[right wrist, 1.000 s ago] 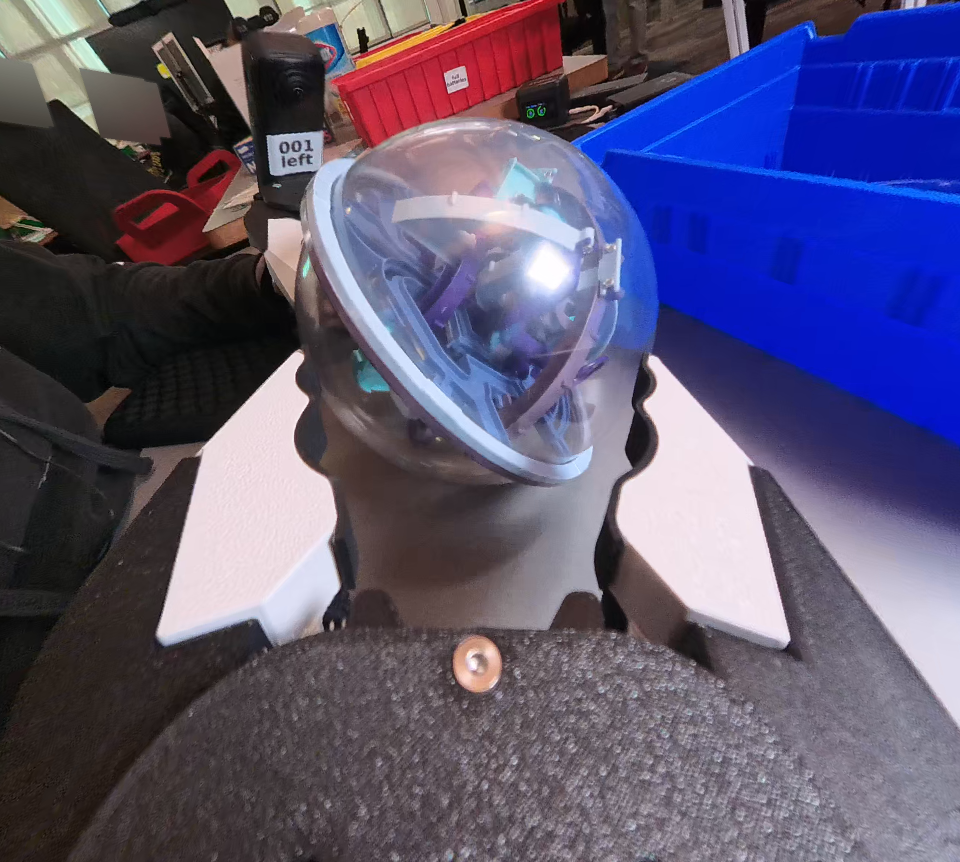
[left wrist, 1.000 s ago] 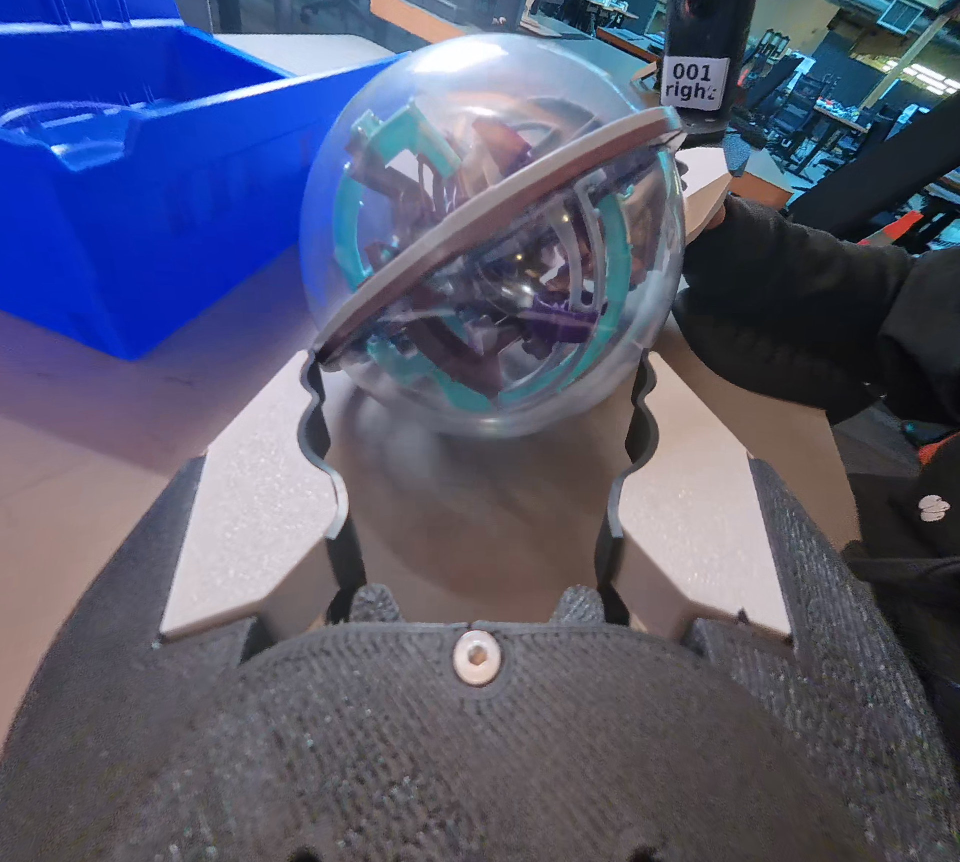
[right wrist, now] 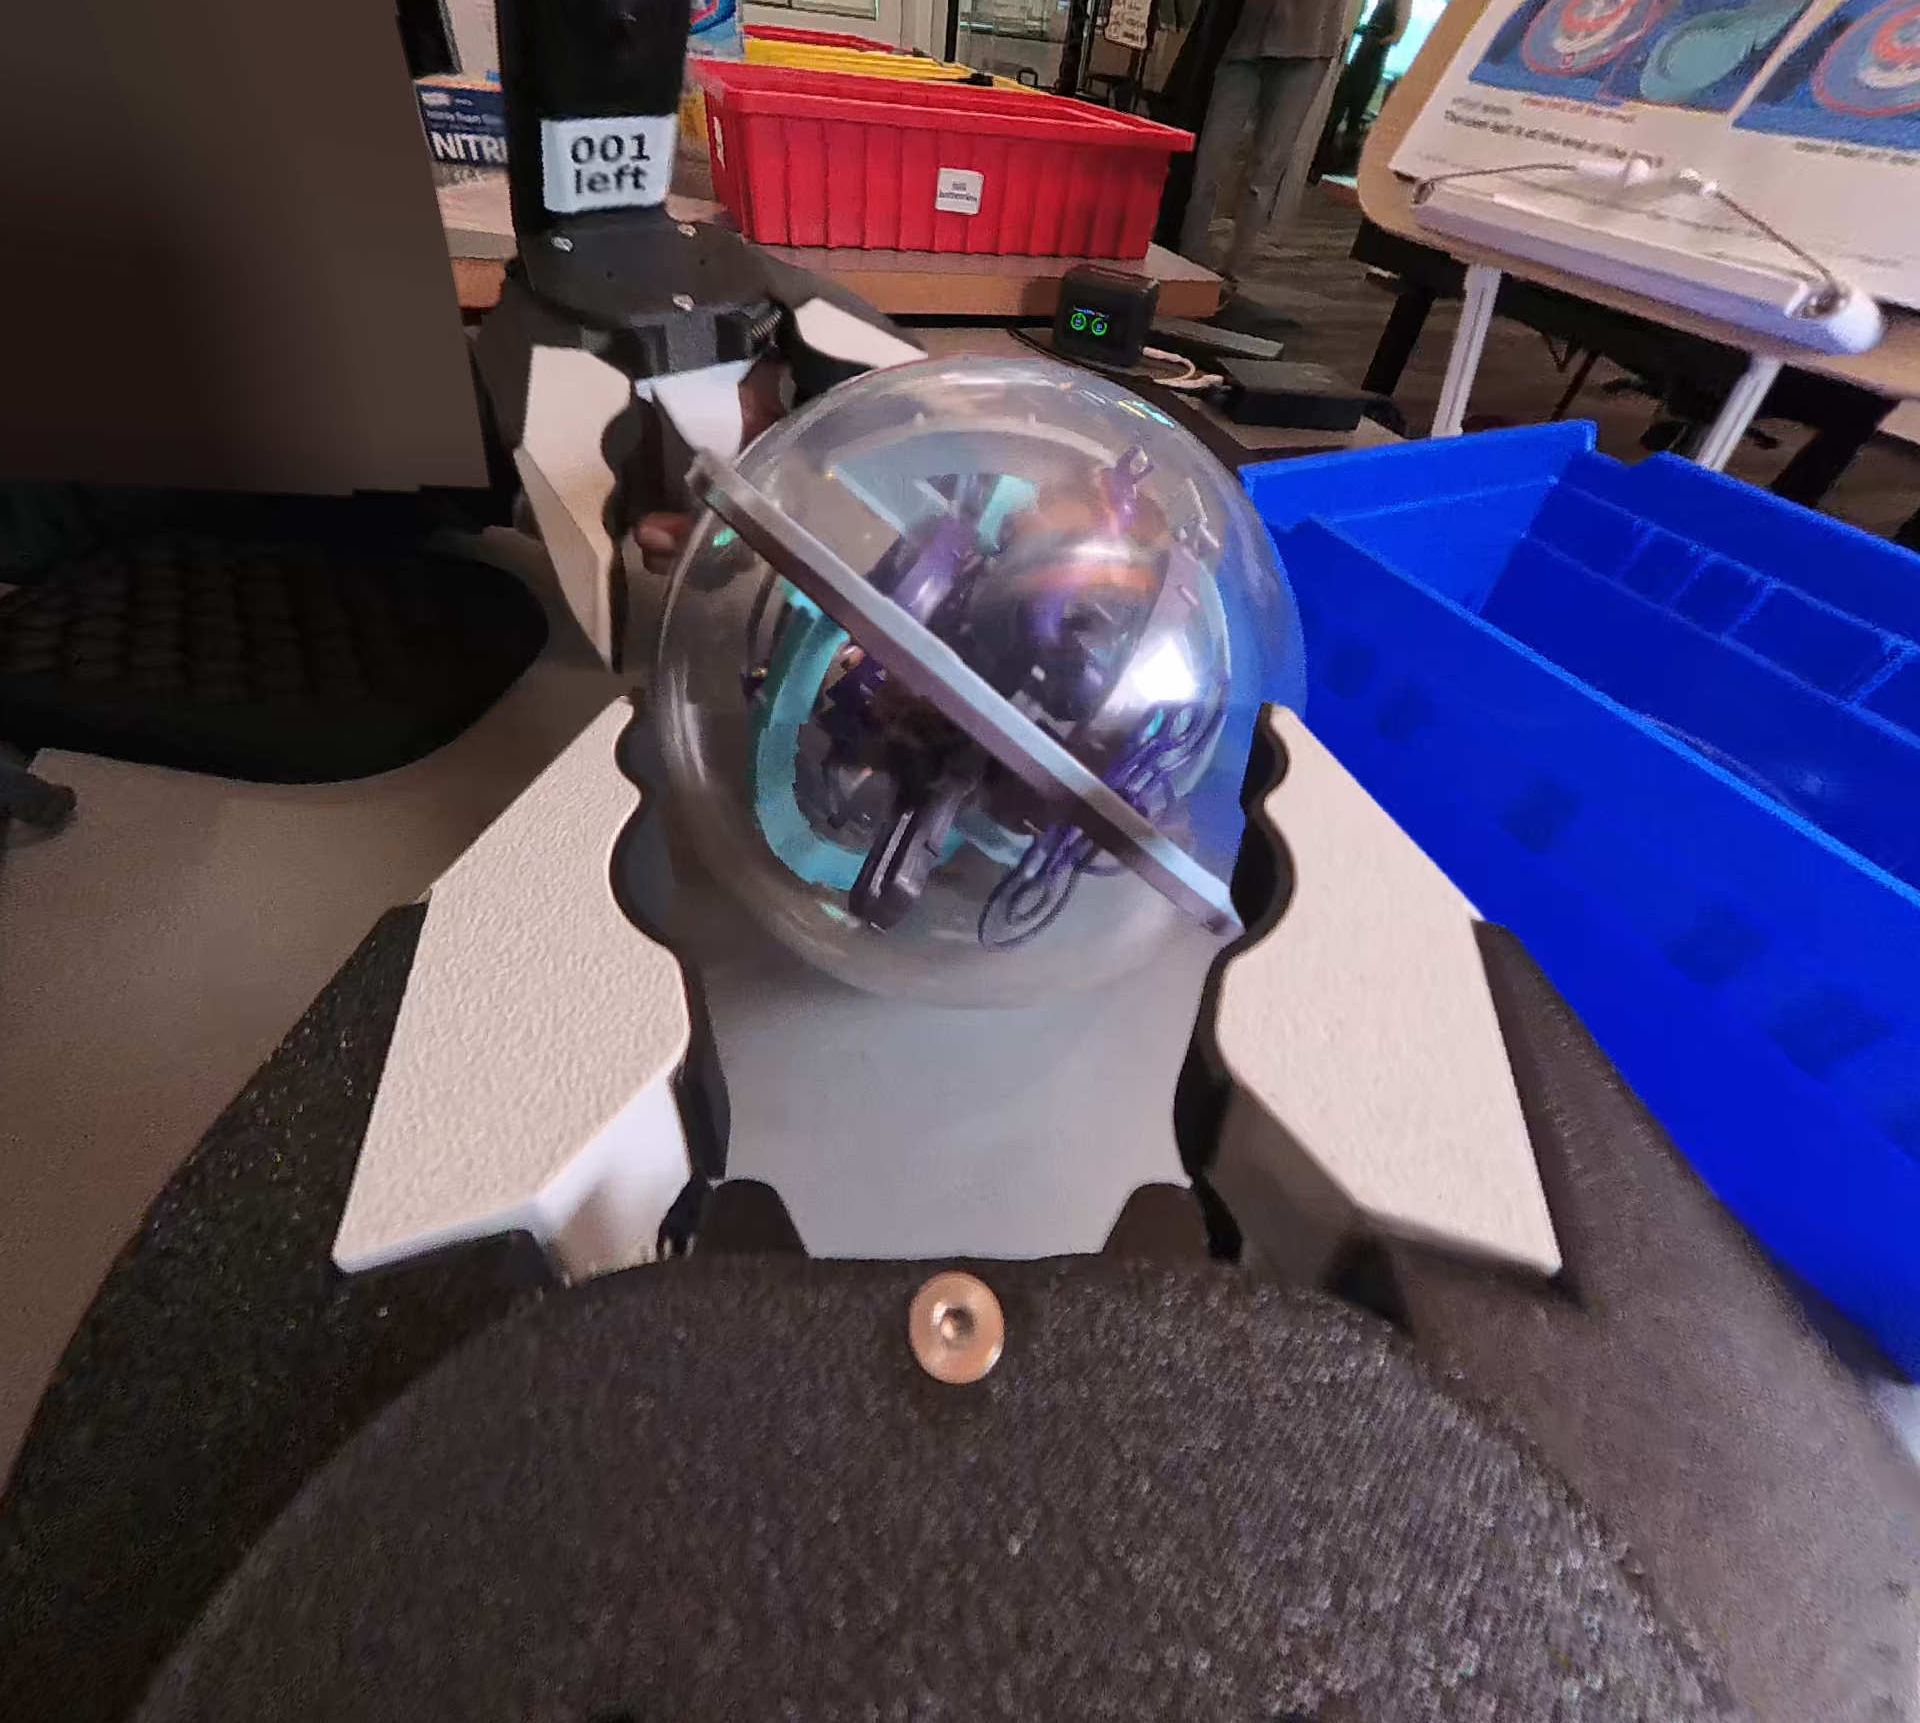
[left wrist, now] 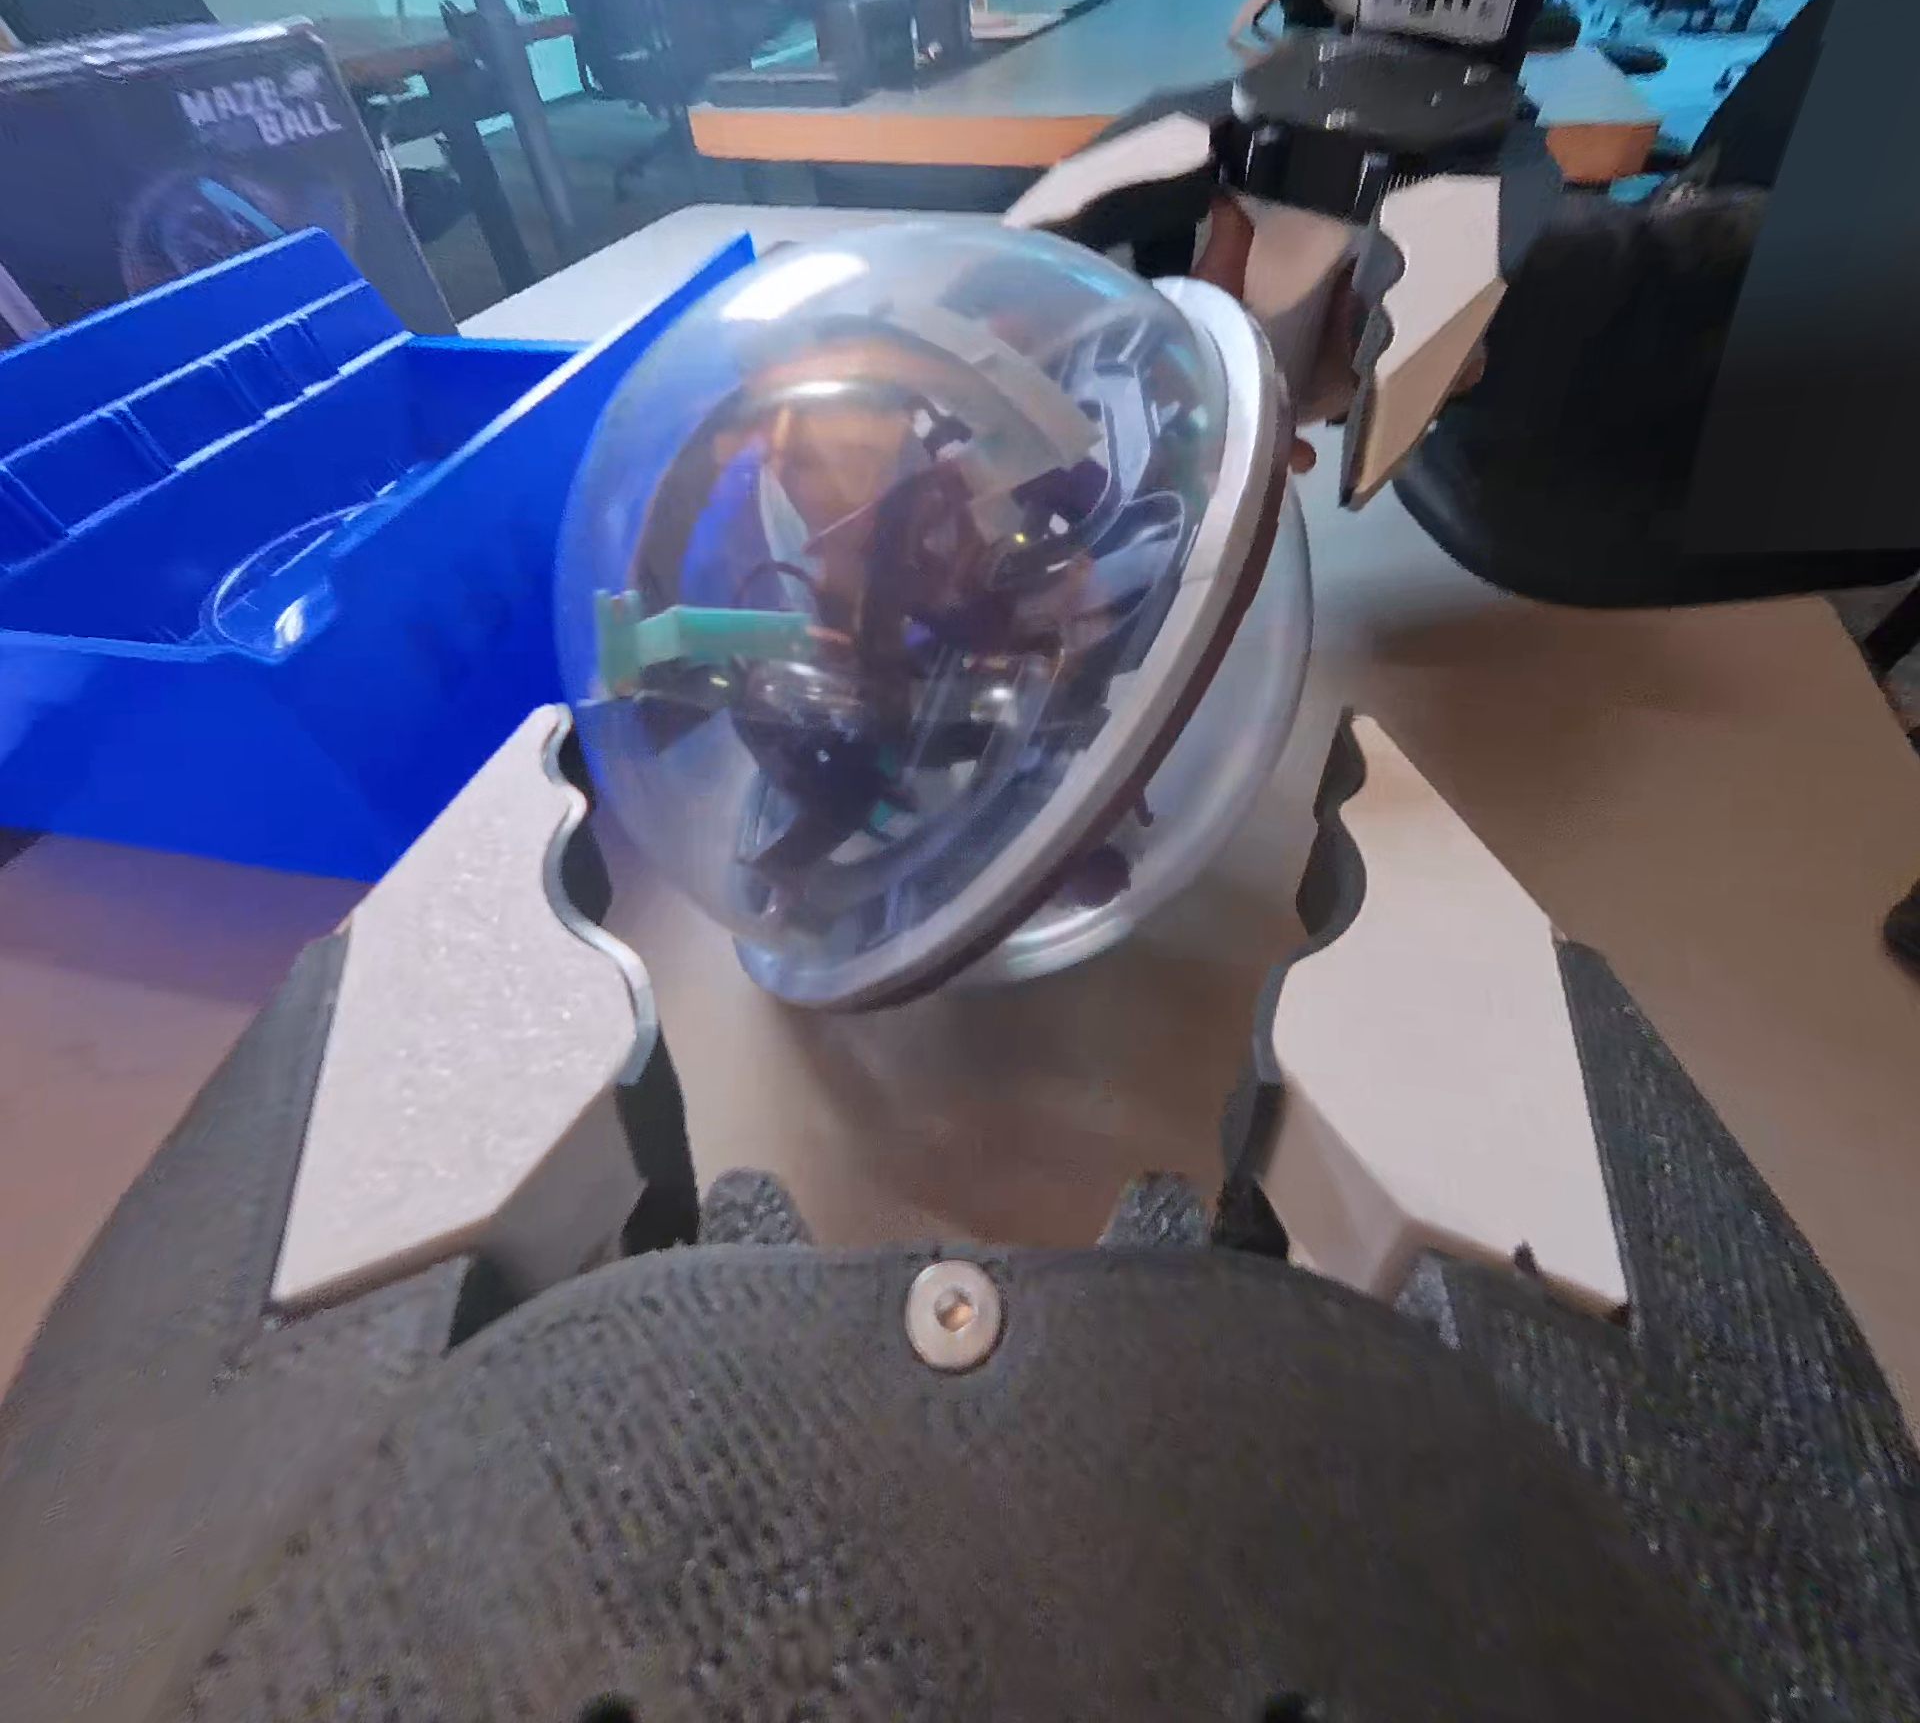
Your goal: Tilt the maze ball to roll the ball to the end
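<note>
The maze ball (left wrist: 925,613) rested on the table (left wrist: 1558,738), between the two grippers that faced each other, with the blue bin (left wrist: 260,551) at about ten o'clock in the left wrist view. Compared with one second earlier, its grey equator ring (right wrist: 966,707) had turned: in the left wrist view it rose steeply toward one o'clock, no more the flat diagonal. So the tilting was in progress and the tracks inside had a new slope. The small ball inside I could not find. The left gripper (left wrist: 940,842) stood released, its left finger touching the shell, the right one apart. The right gripper (right wrist: 940,852) cradled the sphere; whether it was clenched, I cannot tell.
</note>
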The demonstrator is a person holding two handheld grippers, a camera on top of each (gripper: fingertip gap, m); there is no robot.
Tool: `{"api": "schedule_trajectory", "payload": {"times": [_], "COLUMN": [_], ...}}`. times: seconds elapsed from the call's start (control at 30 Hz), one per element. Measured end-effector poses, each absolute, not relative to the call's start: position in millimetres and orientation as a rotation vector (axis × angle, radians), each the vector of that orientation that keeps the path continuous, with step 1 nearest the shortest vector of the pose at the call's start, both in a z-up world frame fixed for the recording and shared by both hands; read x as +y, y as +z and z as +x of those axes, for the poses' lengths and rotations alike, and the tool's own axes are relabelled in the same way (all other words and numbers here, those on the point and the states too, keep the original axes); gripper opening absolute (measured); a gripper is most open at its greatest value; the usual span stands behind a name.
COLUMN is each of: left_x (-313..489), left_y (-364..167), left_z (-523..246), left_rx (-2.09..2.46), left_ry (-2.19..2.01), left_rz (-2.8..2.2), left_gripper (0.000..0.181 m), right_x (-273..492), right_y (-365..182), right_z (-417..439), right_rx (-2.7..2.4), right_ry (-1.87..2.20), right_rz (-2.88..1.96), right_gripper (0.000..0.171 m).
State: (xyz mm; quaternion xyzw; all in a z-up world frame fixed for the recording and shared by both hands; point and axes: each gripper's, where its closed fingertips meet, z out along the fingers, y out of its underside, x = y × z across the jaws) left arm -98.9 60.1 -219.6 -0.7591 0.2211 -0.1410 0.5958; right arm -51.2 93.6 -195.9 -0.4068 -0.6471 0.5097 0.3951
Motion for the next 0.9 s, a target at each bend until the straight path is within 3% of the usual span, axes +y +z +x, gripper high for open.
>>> {"api": "schedule_trajectory", "payload": {"times": [0.17,0.47,0.57,0.6,0.73,0.9], "left_x": [60.9,60.7,55.7,52.3,50.3,62.3], "left_y": [-241.6,-270.7,-276.2,-278.8,-264.7,-227.7], "left_z": [-104.5,-91.1,-84.7,-81.7,-91.6,-101.7], "left_rx": [0.532,0.537,0.532,0.543,0.564,0.490], "left_ry": [-0.329,-0.432,-0.505,-0.546,-0.502,-0.391], "left_rz": [-1.831,-1.974,-2.025,-2.044,-1.978,-1.776], "left_gripper": [0.136,0.123,0.118,0.119,0.145,0.140], "right_x": [82.9,104.2,100.7,98.8,104.0,104.0], "right_y": [-186.6,-231.5,-217.6,-212.0,-201.7,-202.0], "right_z": [-49.5,-51.5,-50.6,-49.3,-48.8,-58.8], "right_rx": [-1.632,-1.731,-1.700,-1.687,-1.642,-1.623], "right_ry": [1.315,1.219,1.277,1.320,1.328,1.330], "right_rz": [-0.990,-1.110,-1.095,-1.102,-1.120,-1.179], "right_gripper": [0.112,0.135,0.135,0.127,0.118,0.117]}}
